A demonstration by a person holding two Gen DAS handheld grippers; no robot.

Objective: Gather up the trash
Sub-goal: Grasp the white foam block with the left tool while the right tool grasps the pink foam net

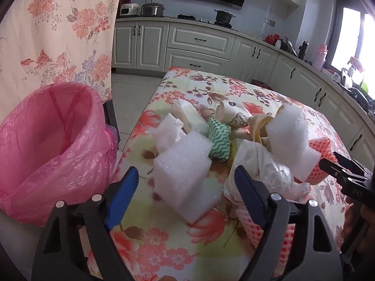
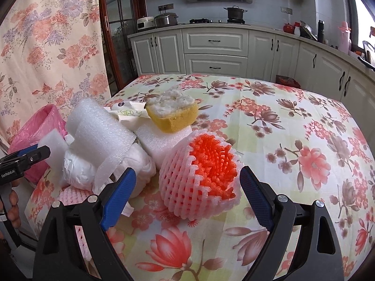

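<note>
A heap of trash lies on the flowered tablecloth (image 1: 164, 241). My left gripper (image 1: 186, 171) is open, its blue fingers straddling a white foam block (image 1: 185, 164) with gaps on both sides. Behind the block are a tissue (image 1: 167, 128), a green zigzag cloth (image 1: 219, 138), a paper cup (image 1: 232, 114), a crumpled plastic bag (image 1: 264, 171) and a bent foam sheet (image 1: 293, 135). My right gripper (image 2: 187, 172) is open around a pink and orange foam fruit net (image 2: 199, 175), not pressing it. A yellow sponge (image 2: 172, 112) sits behind the net.
A bin lined with a pink bag (image 1: 46, 140) stands off the table's left edge, under a flowered curtain (image 1: 58, 35). White kitchen cabinets (image 1: 199, 44) with pots on the counter run along the far wall. A person's hand (image 2: 13, 206) holds the left gripper.
</note>
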